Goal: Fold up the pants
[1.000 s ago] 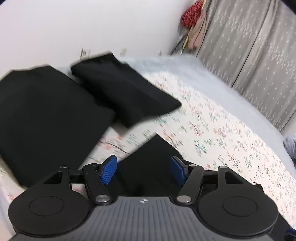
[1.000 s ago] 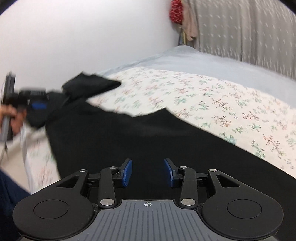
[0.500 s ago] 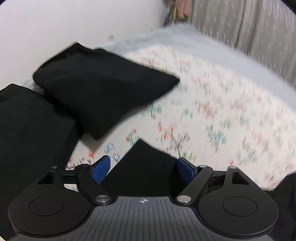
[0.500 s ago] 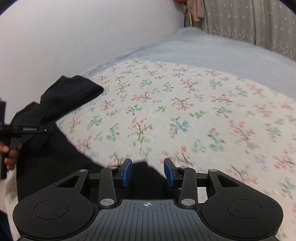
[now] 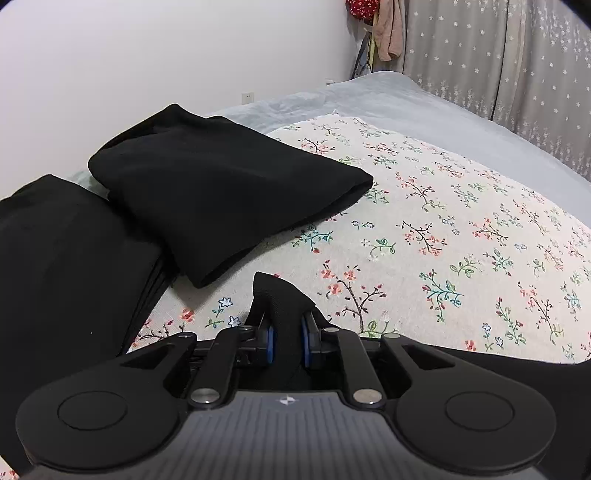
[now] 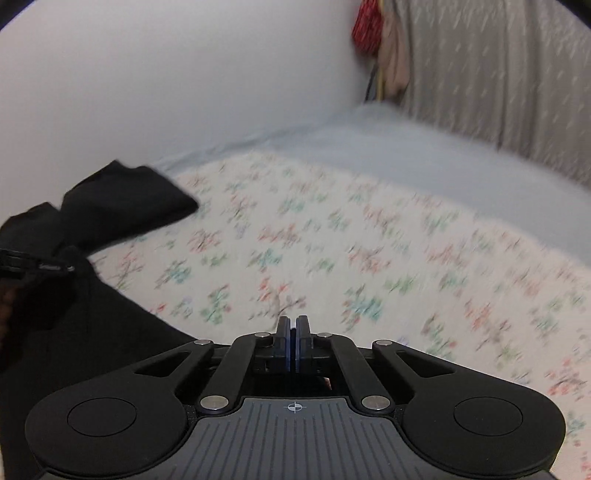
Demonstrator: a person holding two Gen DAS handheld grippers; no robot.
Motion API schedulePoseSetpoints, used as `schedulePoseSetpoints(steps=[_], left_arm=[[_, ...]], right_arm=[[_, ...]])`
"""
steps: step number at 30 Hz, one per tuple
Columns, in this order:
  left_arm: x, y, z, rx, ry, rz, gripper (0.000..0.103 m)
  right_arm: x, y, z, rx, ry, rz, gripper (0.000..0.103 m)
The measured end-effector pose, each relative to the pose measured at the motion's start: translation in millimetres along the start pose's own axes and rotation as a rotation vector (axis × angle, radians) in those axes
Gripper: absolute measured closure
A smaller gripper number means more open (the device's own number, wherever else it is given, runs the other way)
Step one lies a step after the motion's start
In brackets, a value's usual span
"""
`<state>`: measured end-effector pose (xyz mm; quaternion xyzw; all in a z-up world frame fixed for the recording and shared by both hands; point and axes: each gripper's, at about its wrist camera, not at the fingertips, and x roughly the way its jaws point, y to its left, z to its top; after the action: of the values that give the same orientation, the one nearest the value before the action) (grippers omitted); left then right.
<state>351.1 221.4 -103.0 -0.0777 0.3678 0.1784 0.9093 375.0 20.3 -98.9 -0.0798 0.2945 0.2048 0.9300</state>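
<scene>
The black pants lie on the floral bed cover. In the left wrist view my left gripper is shut on a bunched corner of the pants, which sticks up between the blue pads. In the right wrist view my right gripper has its pads pressed together at the pants' edge; black cloth spreads to its lower left, and no fabric shows between the pads. The left gripper shows at that view's left edge.
Two folded black garments lie at the left: one leans on a larger stack. A white wall stands behind the bed. A grey starred curtain hangs at the right, with clothes hanging in the corner.
Both grippers have closed from open. The left one has pinched a corner of the pants. The right wrist view has swung and is blurred.
</scene>
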Motion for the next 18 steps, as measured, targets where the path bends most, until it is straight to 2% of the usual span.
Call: schedulePoseSetpoints(steps=[5, 9, 11, 13, 14, 16, 18], left_arm=[[-2, -6, -5, 0.04, -0.023, 0.027, 0.074], [-5, -3, -4, 0.023, -0.031, 0.031, 0.074], [-3, -3, -4, 0.021, -0.024, 0.033, 0.073], [-4, -4, -3, 0.029, -0.015, 0.028, 0.068], [-5, -5, -1, 0.039, -0.012, 0.027, 0.062], [-10, -4, 2, 0.054, -0.02, 0.048, 0.051], [-22, 0, 6, 0.051, -0.063, 0.068, 0.047]], right_arm=[[41, 10, -26, -0.05, 0.096, -0.069, 0.103], [44, 5, -28, 0.015, 0.067, -0.125, 0.103], [44, 5, -27, -0.02, 0.064, -0.189, 0.103], [42, 0, -27, -0.016, 0.079, -0.215, 0.103], [35, -6, -28, 0.01, 0.068, -0.194, 0.103], [12, -24, -27, 0.127, 0.009, -0.172, 0.103], [-17, -42, -28, 0.246, -0.051, -0.162, 0.093]])
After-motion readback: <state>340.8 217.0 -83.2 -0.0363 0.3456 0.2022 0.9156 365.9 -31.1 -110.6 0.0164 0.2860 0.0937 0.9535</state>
